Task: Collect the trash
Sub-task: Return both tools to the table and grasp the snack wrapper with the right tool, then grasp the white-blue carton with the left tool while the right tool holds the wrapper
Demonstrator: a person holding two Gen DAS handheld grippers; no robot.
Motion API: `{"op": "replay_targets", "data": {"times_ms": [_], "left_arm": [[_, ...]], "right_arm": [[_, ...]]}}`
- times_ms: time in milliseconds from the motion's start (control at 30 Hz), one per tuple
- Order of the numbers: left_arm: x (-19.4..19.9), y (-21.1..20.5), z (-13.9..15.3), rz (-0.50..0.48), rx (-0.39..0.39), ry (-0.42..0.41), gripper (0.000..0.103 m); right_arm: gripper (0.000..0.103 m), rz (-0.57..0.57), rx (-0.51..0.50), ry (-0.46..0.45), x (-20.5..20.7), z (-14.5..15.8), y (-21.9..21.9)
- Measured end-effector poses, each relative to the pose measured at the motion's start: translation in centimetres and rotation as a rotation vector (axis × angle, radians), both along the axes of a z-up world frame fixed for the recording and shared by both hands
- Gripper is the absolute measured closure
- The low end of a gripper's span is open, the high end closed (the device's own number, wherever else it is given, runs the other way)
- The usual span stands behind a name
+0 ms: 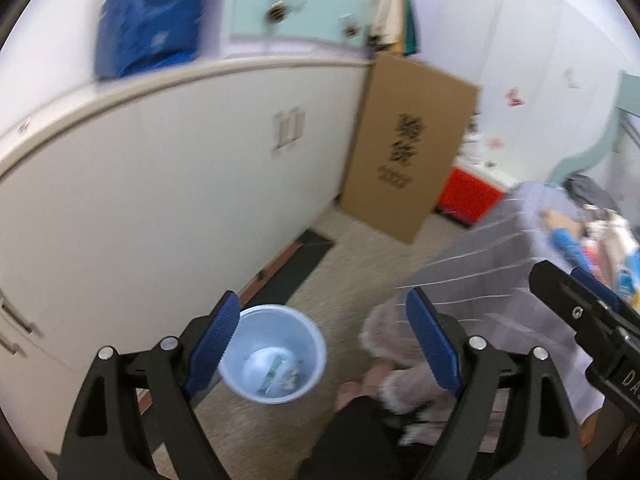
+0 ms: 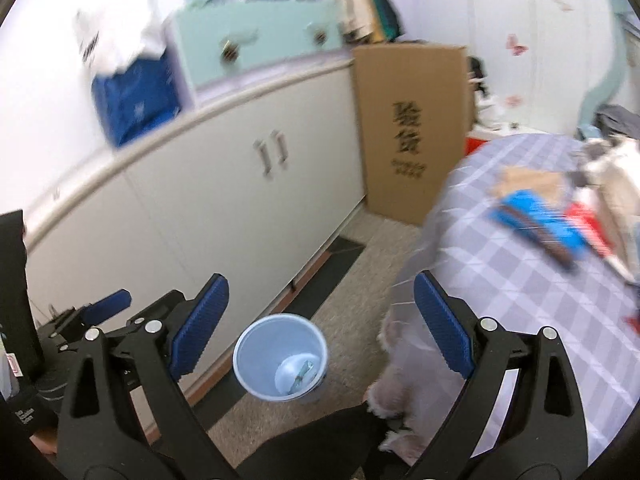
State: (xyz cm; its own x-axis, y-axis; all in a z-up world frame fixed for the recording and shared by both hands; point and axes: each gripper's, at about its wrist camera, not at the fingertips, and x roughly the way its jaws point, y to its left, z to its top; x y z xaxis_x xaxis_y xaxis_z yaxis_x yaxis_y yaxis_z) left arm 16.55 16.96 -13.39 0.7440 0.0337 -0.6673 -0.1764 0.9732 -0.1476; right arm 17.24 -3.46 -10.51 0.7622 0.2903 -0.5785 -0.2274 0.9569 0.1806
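Observation:
A pale blue trash bin (image 1: pixel 276 354) stands on the carpet by the white cabinets, with a few scraps of trash in its bottom; it also shows in the right wrist view (image 2: pixel 280 356). My left gripper (image 1: pixel 324 344) is open and empty, high above the bin. My right gripper (image 2: pixel 320 328) is open and empty too, above the bin and the table's edge. The right gripper also shows in the left wrist view (image 1: pixel 592 316), at the right edge. Blue and red wrappers (image 2: pixel 540 220) lie blurred on the checked table (image 2: pixel 520 280).
White cabinets (image 1: pixel 160 200) run along the left. A tall cardboard box (image 1: pixel 404 144) leans at their far end. A blue bag (image 1: pixel 148 32) sits on the counter. A person's furry slippers (image 1: pixel 396 344) stand beside the bin.

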Motion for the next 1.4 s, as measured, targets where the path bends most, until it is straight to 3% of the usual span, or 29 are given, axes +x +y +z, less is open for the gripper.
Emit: {"op": "replay_targets", "data": {"times_ms": [233,467,500,567,633,933,1000,1167,1400], "left_arm": [[0.0,-11.5,2.9,-0.201,0.047,-0.031,0.019],[0.1,-19.1,3.5,-0.348,0.05,-0.01,0.019],[0.2,-19.8,3.5,-0.36,0.055,-0.006,0.019],[0.6,-21.4,3.3,-0.383,0.061,0.008,0.019],[1.0,-22.1,3.0,-0.396,0.058,0.026,0.019],[2.5,-23.3,2.3,-0.4,0.087,0.064,0.019],[2.8,-23.2,2.2,-0.397,0.089,0.07,0.019],[3.5,-23.4,2.2,-0.406,0.075,0.073,0.019],[3.4,-26.0,2.8,-0.483,0.082,0.033,0.019]], "right_arm": [[0.011,-0.212,0.008,-0.038,-3.6,2.6,-11.6],[0.012,-0.343,0.0,0.062,-4.1,0.9,-20.6],[0.015,-0.348,-0.007,0.077,-3.8,0.5,-21.2],[0.039,-0.356,-0.02,0.107,-3.8,-0.5,-22.9],[0.045,-0.352,-0.036,0.146,-3.1,-1.2,-23.6],[0.047,-0.306,-0.073,0.231,-0.2,-2.7,-23.6],[0.056,-0.297,-0.102,0.241,0.1,-2.6,-23.5],[0.068,-0.316,-0.081,0.216,-0.7,-2.3,-24.8],[0.07,-0.376,0.036,0.151,-3.9,-1.9,-27.9]]}}
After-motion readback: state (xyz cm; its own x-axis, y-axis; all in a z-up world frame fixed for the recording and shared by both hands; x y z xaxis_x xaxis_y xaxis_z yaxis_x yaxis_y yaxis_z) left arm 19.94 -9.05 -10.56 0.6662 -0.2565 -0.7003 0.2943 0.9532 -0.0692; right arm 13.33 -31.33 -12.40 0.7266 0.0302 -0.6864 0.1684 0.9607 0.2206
